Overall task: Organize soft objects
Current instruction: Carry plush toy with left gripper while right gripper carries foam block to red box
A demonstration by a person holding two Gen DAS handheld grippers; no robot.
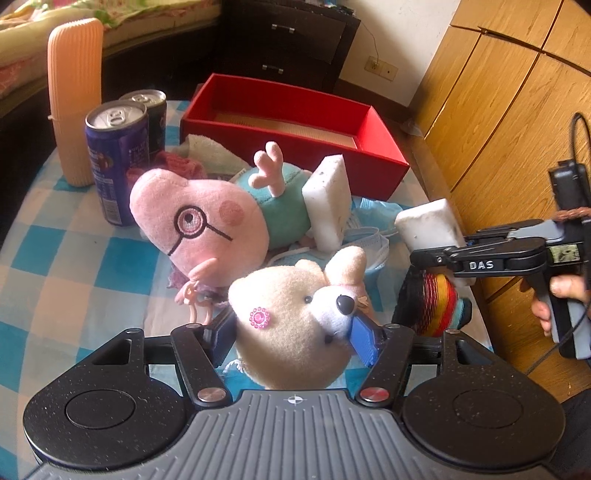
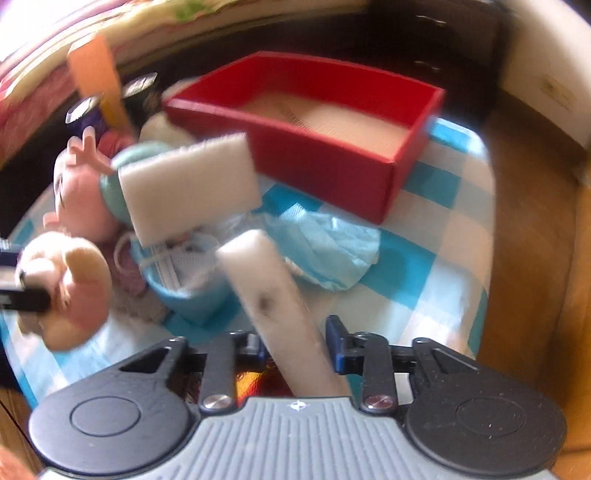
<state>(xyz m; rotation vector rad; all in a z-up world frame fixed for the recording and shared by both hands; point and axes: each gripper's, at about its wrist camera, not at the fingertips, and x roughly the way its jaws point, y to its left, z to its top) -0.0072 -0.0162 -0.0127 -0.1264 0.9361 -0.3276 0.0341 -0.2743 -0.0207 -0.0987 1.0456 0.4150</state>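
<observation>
My left gripper [image 1: 295, 332] pinches the cream plush dog [image 1: 291, 317] by its head, jaws spread around it, so it can be lifted whole. My right gripper [image 2: 295, 343] has its jaws squeezed onto a white sponge [image 2: 273, 295] standing between them. The red box [image 2: 332, 147] lies beyond both sets of jaws, probably their destination.

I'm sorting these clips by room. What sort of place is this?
Probably a bedroom: a bed with floral bedding, a dark chest of drawers and wooden wardrobe doors surround the checked-cloth table.
</observation>
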